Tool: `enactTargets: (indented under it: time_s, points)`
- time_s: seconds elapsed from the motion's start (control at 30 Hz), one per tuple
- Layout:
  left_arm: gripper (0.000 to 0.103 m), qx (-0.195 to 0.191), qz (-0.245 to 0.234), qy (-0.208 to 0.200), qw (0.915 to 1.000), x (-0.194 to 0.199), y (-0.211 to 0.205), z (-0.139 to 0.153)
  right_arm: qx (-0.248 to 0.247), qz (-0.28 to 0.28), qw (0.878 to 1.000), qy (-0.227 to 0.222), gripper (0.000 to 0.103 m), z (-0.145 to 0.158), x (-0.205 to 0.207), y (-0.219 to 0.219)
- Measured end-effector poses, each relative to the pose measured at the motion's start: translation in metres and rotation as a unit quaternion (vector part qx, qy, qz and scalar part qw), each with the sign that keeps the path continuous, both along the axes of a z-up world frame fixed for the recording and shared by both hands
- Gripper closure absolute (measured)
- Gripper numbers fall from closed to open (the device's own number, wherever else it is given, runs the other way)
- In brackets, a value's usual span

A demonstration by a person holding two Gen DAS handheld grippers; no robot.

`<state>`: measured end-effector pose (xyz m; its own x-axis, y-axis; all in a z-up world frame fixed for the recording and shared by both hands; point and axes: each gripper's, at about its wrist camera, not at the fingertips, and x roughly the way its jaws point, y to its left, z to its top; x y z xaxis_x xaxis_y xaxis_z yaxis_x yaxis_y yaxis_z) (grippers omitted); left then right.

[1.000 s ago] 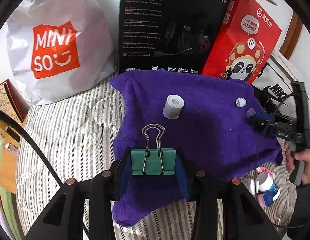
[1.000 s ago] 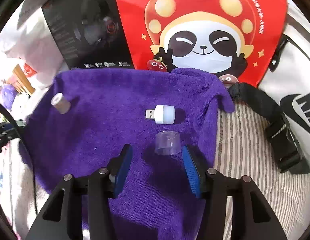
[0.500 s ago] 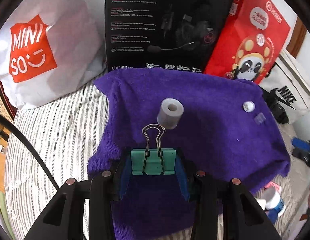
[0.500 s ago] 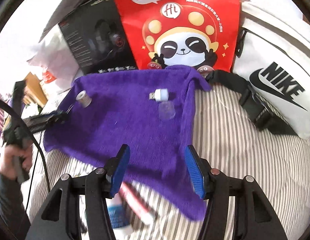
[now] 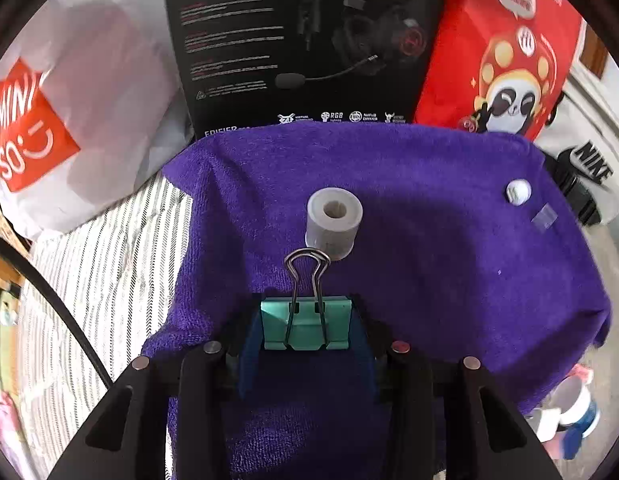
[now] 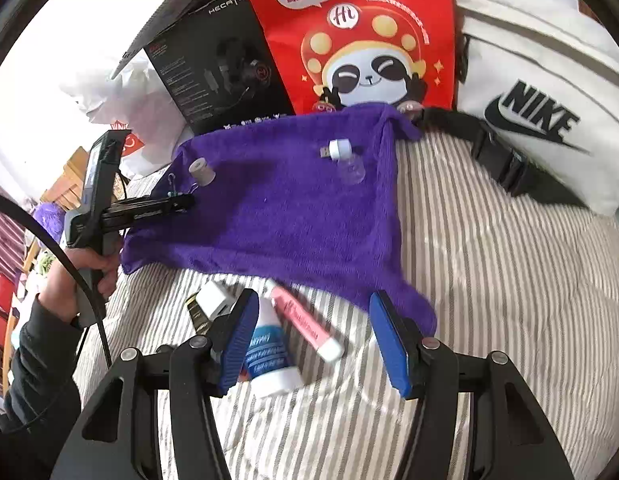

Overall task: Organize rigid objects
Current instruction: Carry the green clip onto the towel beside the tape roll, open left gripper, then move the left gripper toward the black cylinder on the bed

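Note:
My left gripper is shut on a teal binder clip, held just above the purple cloth, close behind a grey tape roll. A small white USB plug and a clear cap lie at the cloth's right side. In the right wrist view the left gripper shows at the cloth's left edge near the roll. My right gripper is open and empty over the striped bedding, above a blue-white tube and a pink tube.
A white charger block lies beside the tubes. Behind the cloth stand a black headset box, a red panda bag, a white Miniso bag and a white Nike bag with a black strap.
My left gripper has carried the clip forward, closer to the grey roll. My right gripper has pulled back off the cloth, away from the clear cap, to above the tubes.

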<state>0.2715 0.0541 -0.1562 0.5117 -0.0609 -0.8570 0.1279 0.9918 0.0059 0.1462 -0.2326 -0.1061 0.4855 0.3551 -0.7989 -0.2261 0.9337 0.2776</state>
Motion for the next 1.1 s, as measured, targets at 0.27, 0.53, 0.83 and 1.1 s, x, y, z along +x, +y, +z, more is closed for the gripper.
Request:
enactTargets:
  time_s: [0.27, 0.53, 0.83, 1.1]
  points:
    - [0.056, -0.001, -0.003, -0.007, 1.0, -0.004, -0.002, -0.001, -0.002, -0.003, 1.0, 0.005, 0.044, -0.001, -0.019, -0.002]
    - [0.045, -0.006, -0.005, 0.013, 0.9999, -0.032, -0.003, 0.004, 0.006, -0.009, 1.0, 0.019, 0.042, -0.011, -0.044, -0.009]
    - [0.039, -0.045, 0.011, -0.008, 0.9989, -0.096, 0.003, 0.041, 0.013, -0.018, 0.999, 0.026, 0.042, -0.017, -0.061, -0.012]
    - [0.038, -0.074, 0.021, 0.026, 0.9967, -0.159, -0.02, 0.036, 0.019, -0.012, 1.0, 0.019, 0.042, -0.01, -0.071, -0.007]
